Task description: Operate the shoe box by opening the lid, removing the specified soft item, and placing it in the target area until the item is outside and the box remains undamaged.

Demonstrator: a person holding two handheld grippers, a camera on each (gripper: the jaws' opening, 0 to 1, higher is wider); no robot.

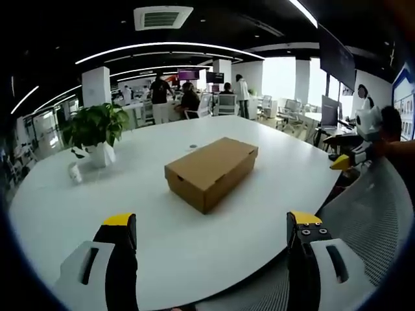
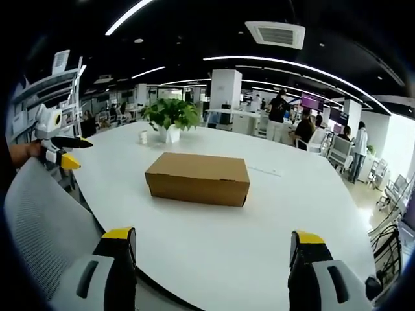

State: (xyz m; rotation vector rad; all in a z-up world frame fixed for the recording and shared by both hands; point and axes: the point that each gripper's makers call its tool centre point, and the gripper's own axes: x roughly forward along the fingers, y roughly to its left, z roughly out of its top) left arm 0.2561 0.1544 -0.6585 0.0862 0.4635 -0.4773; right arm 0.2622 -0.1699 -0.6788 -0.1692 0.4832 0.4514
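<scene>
Looking along your left gripper [image 1: 213, 228], you see its two yellow-tipped jaws standing wide apart with nothing between them, above the near edge of the white round table [image 1: 162, 246]. The shoe box [image 1: 211, 171] lies near the middle of the table, lid closed, one corner turned toward you, with bare tabletop on every side of it. A potted plant [image 1: 96, 133] and a small white cup [image 1: 75, 172] stand well apart from the box, toward the far left edge. A mesh chair back [image 1: 373, 220] rises at the right, just beside the table rim.

Your right gripper [image 2: 213, 241] also has its jaws spread and holds nothing. In the right gripper view the box [image 2: 198, 178] shows its long side, and the chair back [image 2: 45, 220] covers the table edge at lower left. What is inside the box is hidden. People [image 2: 280, 115] stand far behind, too small to make out.
</scene>
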